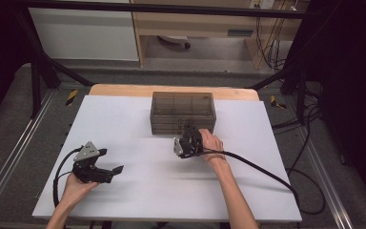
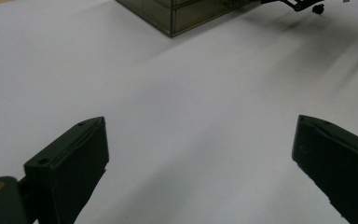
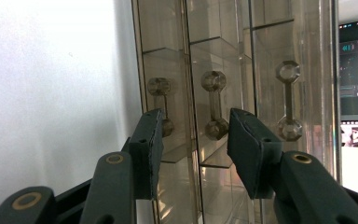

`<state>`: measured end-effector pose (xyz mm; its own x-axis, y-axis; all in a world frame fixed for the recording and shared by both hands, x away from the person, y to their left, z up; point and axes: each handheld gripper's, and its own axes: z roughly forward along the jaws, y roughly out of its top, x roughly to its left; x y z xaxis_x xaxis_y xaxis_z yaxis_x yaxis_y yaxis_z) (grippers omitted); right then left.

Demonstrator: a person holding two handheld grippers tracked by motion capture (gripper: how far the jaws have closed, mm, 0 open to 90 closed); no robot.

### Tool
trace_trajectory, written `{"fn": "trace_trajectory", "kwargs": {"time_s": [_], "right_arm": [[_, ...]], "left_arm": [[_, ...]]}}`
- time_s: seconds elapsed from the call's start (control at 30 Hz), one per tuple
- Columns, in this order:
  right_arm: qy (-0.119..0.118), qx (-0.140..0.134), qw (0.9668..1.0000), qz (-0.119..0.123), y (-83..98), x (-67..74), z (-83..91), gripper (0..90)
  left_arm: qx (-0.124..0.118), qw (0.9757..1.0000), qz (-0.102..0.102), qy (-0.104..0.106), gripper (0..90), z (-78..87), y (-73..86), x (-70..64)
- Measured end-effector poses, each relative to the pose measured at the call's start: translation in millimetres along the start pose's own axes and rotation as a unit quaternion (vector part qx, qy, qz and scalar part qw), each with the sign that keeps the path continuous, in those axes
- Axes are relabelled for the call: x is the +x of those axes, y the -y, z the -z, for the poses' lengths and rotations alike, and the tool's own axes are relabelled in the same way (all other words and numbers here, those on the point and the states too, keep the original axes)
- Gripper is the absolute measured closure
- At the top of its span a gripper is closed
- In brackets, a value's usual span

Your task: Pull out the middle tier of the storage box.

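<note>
Nearest the high camera, two forearms reaching onto the white table (image 1: 138, 191). Left gripper (image 1: 108, 164) low over bare tabletop, well apart from the rest, black jaws spread wide around nothing. Right gripper (image 3: 195, 140) turned on its side, up against the front of the smoky clear drawer cabinet (image 1: 183, 112) at the table's far middle; jaws part-closed, straddling the middle drawer's dumbbell-shaped handle (image 3: 213, 105), pads not pressing it.
</note>
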<state>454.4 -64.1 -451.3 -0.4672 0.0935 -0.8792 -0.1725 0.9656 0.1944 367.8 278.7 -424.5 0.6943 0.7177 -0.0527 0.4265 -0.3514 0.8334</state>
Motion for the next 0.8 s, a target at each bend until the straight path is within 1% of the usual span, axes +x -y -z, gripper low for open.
{"fn": "trace_trajectory", "kwargs": {"time_s": [0.17,0.33,0.37,0.43,0.57,0.73,0.8], "right_arm": [[0.014,0.001,0.9998,0.011,-0.5,3.3,-0.4,57.7],[0.022,0.001,0.9997,0.014,-0.4,3.0,-0.2,62.9],[0.027,0.0,0.9995,0.018,-0.4,3.3,-0.4,64.7],[0.028,0.001,0.9994,0.019,-0.4,3.5,-0.3,65.1],[0.04,0.0,0.9988,0.027,-0.2,4.8,-0.6,69.3],[0.05,0.001,0.9982,0.032,-0.1,5.8,-0.5,73.9],[0.055,0.0,0.9977,0.04,-0.1,6.1,-0.8,75.1]], "left_arm": [[0.0,1.0,-0.001,0.0,3.2,0.1,0.0,-0.1],[0.0,1.0,0.0,0.0,3.1,0.1,0.0,-0.1],[0.0,1.0,-0.001,-0.001,3.1,0.0,0.0,0.0],[0.0,1.0,0.0,0.0,3.1,0.1,0.1,0.0],[0.0,1.0,0.0,0.0,3.2,0.1,0.1,0.0],[0.001,1.0,0.0,-0.001,3.2,0.2,0.1,0.1],[0.0,1.0,0.0,-0.001,3.2,0.3,0.1,0.3]]}}
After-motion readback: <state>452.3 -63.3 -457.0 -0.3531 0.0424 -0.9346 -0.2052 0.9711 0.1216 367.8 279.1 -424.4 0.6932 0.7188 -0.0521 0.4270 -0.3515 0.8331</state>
